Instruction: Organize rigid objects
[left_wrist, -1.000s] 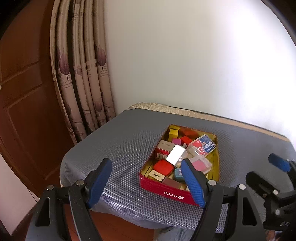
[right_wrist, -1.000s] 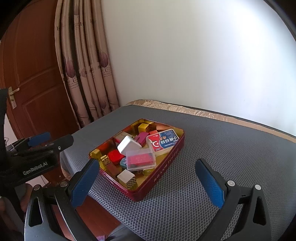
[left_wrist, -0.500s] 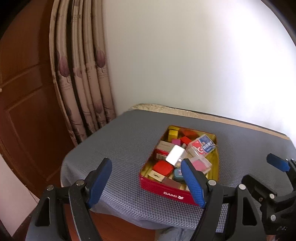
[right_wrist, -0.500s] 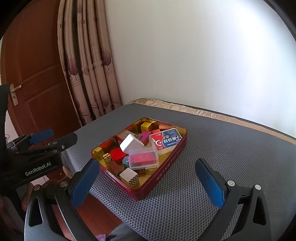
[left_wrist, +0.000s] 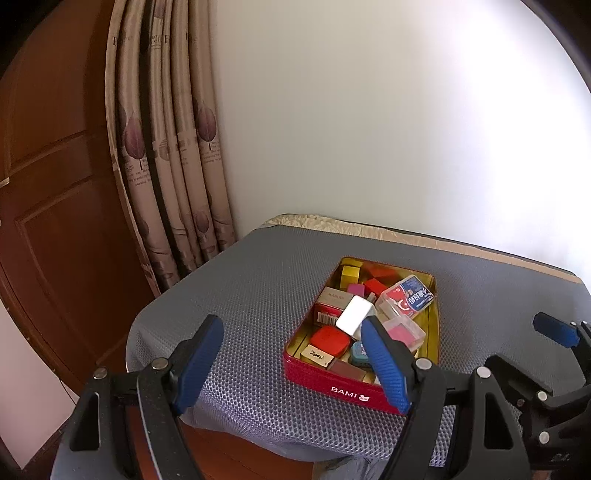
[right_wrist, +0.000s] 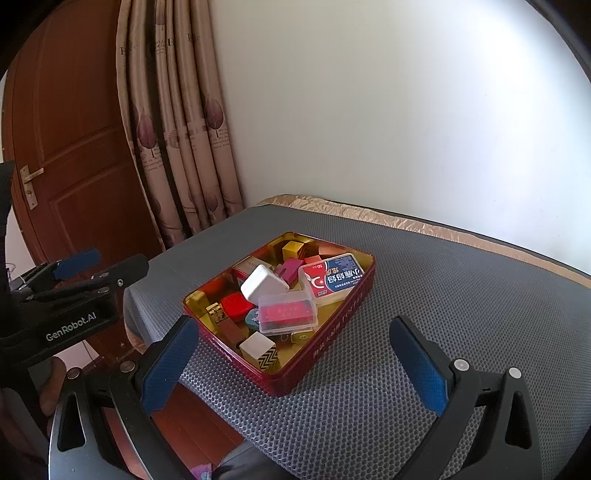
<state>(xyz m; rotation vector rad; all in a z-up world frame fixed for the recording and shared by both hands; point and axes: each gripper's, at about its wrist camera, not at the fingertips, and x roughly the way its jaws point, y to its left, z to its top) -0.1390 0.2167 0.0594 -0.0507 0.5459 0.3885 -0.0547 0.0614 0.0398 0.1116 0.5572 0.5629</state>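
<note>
While both grippers, left and right, hang with jaws apart and empty, the objects lie jumbled inside the tin: either sorting awaits or packing has ended.

Left wrist view: near right corner of the red tin hidden behind the left gripper's right finger; the teal piece and clear pink-filled case partly covered by that same finger. Right gripper cut off by the right edge; its jaw gap not readable here.

Right wrist view: small items low in the tin are buried under the white block and clear red-filled case; print on the blue-red card box too small to read. Curtain cut off at top edge.
</note>
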